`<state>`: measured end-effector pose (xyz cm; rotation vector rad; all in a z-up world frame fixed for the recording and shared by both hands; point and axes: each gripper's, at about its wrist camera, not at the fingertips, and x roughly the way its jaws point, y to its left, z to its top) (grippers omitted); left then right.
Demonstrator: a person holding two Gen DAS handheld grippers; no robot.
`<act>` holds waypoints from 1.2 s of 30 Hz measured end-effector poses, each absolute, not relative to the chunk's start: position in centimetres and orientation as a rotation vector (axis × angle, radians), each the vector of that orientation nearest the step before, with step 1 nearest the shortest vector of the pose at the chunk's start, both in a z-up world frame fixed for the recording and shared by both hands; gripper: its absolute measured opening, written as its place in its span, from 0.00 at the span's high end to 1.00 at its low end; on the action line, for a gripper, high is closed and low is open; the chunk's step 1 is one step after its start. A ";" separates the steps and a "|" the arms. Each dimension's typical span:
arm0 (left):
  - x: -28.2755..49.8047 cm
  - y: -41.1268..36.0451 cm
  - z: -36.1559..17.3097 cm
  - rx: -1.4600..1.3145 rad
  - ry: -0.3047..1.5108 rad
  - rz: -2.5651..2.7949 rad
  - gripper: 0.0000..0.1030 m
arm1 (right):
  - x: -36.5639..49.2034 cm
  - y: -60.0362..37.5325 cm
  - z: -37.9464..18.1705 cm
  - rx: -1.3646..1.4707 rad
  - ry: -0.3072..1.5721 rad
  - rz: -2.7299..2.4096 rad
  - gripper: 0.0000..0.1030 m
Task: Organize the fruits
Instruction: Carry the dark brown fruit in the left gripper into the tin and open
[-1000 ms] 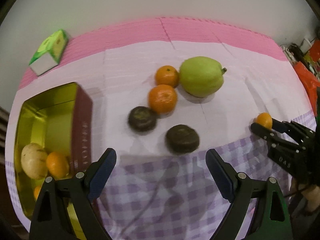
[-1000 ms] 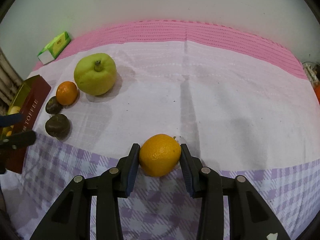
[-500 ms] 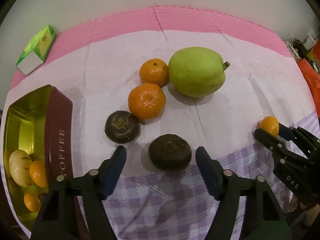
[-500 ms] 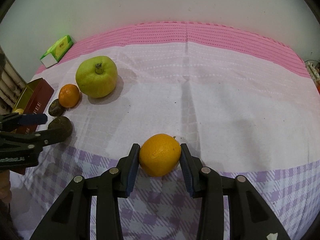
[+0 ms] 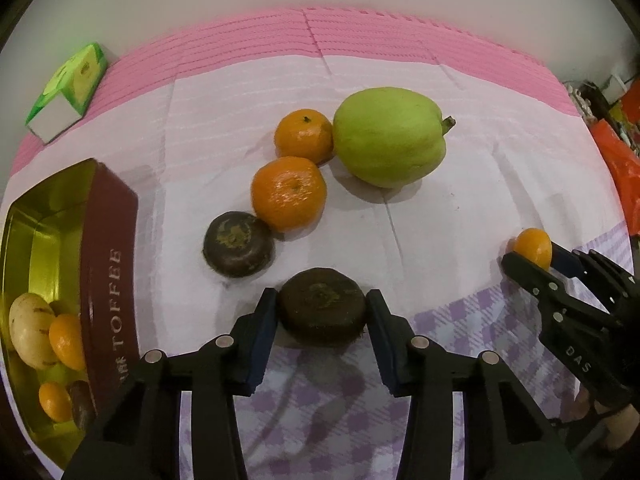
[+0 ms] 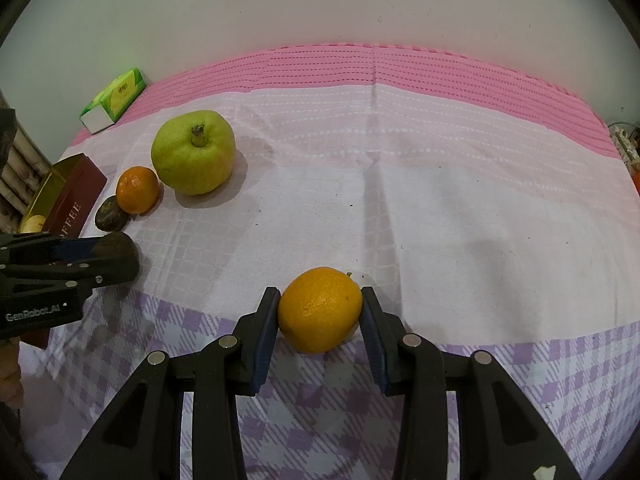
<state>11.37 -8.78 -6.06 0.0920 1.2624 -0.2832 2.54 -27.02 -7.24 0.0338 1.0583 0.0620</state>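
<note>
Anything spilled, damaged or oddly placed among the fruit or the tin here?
Nothing stands out. The fruit looks whole, the tin sits upright with fruit inside, and the tablecloth shows only fold creases. A green box lies at the far edge.

Cloth-covered table (image 6: 440, 200): fruits (image 5: 288, 192), toffee tin (image 5: 108, 264), green box (image 6: 114, 98)

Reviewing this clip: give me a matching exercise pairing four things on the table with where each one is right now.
Things:
1. large green round fruit
2. dark brown flat fruit
3. pale yellow oval fruit
4. green tissue box

Places:
A. inside the maroon toffee tin
B. between the left gripper pads
C. on the pink cloth strip
D. beside a small orange tangerine

Pairs: 1-D, 2-B, 3-A, 4-C
</note>
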 end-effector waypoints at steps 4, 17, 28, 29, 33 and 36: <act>10.9 -8.1 -5.2 0.093 1.244 -0.283 0.56 | 2.5 -26.9 -7.3 0.027 1.057 0.058 0.64; 8.5 -2.6 -0.8 0.036 1.169 -0.228 0.56 | 2.5 -26.5 -7.4 0.007 1.053 0.046 0.64; 8.4 5.2 -0.1 -0.032 1.154 -0.065 0.56 | 2.5 -26.5 -7.3 0.000 1.049 0.041 0.64; 8.4 5.8 -0.1 -0.039 1.155 -0.052 0.56 | 2.5 -26.5 -7.3 -0.002 1.049 0.041 0.64; 8.0 8.1 -0.6 -0.052 1.164 0.001 0.56 | 2.5 -26.5 -7.3 -0.006 1.049 0.040 0.64; 7.7 9.5 -1.0 -0.063 1.175 0.030 0.56 | 2.5 -26.5 -7.3 -0.006 1.049 0.040 0.64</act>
